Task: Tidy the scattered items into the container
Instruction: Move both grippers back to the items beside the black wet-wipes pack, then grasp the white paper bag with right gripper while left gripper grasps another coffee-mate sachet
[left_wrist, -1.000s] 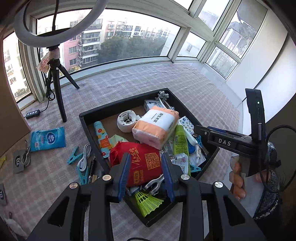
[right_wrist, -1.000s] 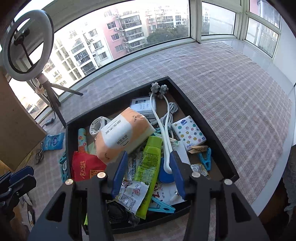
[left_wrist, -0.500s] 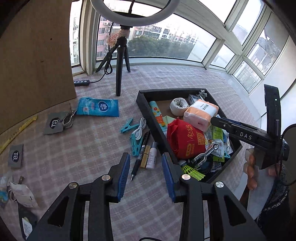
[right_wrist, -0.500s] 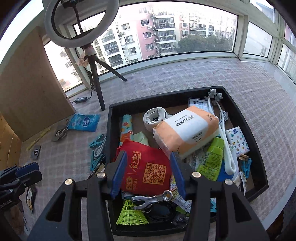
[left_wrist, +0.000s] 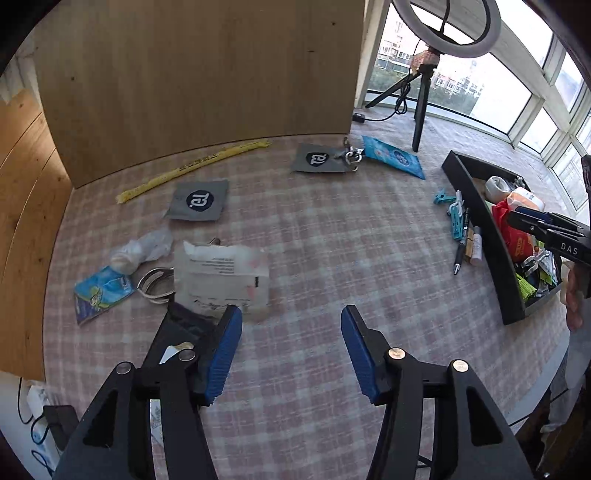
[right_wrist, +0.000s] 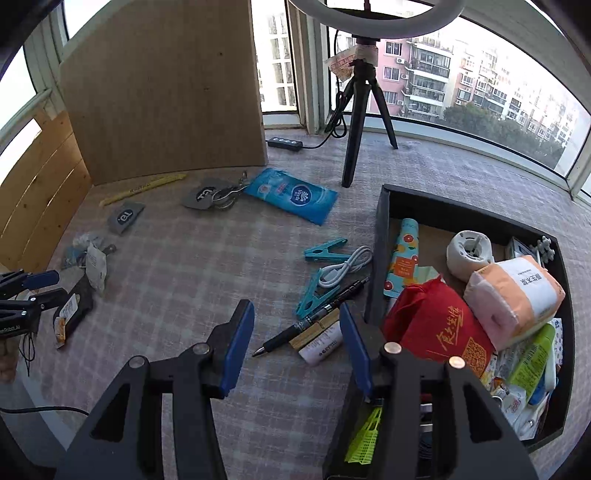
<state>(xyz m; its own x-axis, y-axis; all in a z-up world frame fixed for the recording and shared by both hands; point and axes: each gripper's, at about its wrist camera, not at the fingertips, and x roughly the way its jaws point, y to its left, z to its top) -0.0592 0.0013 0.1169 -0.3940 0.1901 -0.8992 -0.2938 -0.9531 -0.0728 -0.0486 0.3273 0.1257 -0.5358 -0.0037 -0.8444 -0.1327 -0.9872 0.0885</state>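
The black tray stands at the right, crowded with a red bag, a tissue pack and more. Against its left wall lie a black pen, a small white tube, teal clips and a white cable. My right gripper hangs open over the pen's tip, holding nothing. My left gripper is opening above bare cloth, nothing between its jaws. A crumpled white packet, a metal ring and a small blue packet lie just beyond its left finger.
Farther back lie a blue wipes pack, two grey sachets, a key ring and a yellow strip. A wooden board walls the back left. A ring-light tripod and power strip stand behind.
Both grippers have swung left, away from over the tray to the scattered items on the cloth. The left jaws have widened; the right jaws look the same.
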